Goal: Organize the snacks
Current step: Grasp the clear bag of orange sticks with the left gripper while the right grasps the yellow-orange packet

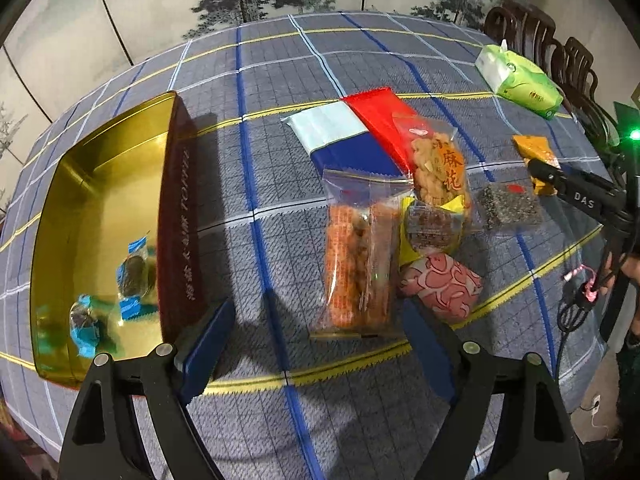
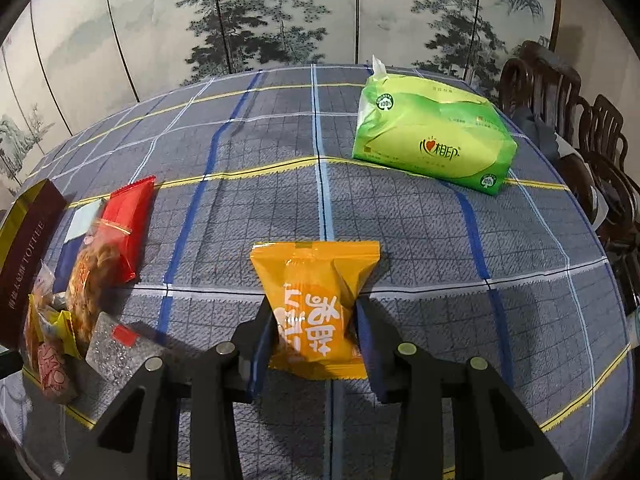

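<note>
A: Tongs first. Right gripper (image 2: 316,320)?
B: Clamped on one orange snack packet (image 2: 316,300), its blue pads pressed to both sides. Packet held above the checked tablecloth (image 2: 420,248).

A: Left gripper (image 1: 320,344)?
B: Jaws spread wide, nothing between them. Just ahead lies a clear pack of orange sticks (image 1: 356,264).

A: Items around that pack?
B: Touching or overlapping it: pink patterned packet (image 1: 444,284), yellow-edged dark sweet (image 1: 432,228), bag of fried twists (image 1: 436,168), red packet (image 1: 380,120), white-and-blue packet (image 1: 340,140). Sesame square (image 1: 512,204) just beside the pile, on its right.

A: Further out?
B: Green tissue pack (image 2: 432,136) near the far edge; dark wooden chairs (image 2: 560,92) beyond.

A: Containers?
B: One gold-lined tin (image 1: 176,208), open, left of the pile. Contents: two blue-wrapped sweets (image 1: 134,276), near corner.
</note>
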Tool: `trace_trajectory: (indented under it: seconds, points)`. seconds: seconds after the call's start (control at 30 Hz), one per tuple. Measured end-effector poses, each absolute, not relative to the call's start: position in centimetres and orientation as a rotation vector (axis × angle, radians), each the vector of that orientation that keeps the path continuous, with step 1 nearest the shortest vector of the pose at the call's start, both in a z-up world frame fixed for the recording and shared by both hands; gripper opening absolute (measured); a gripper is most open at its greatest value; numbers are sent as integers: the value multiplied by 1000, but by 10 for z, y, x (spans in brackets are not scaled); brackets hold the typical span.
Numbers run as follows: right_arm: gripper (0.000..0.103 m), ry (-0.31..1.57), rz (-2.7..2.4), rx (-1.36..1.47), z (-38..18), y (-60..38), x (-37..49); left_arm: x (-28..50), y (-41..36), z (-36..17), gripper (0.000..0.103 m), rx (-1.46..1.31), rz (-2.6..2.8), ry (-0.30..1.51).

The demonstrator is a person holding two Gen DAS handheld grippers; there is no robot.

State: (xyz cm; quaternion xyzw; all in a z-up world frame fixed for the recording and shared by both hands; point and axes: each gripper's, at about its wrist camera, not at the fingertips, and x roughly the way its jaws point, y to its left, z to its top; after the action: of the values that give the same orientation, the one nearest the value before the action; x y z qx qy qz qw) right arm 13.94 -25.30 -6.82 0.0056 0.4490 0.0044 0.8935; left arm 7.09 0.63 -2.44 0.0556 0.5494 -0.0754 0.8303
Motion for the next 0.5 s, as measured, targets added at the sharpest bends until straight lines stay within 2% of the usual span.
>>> trace_trajectory:
  seconds: [0.2, 0.37, 0.5]
  points:
    - [39, 916, 7, 24, -69, -254, 139, 83, 3, -34, 79, 127, -166, 1183]
    - [40, 911, 7, 23, -70, -254, 138, 93, 1, -39, 69, 107, -178, 1197]
    - [40, 909, 7, 23, -70, -254, 138, 100, 0, -41, 66, 95, -185, 1198]
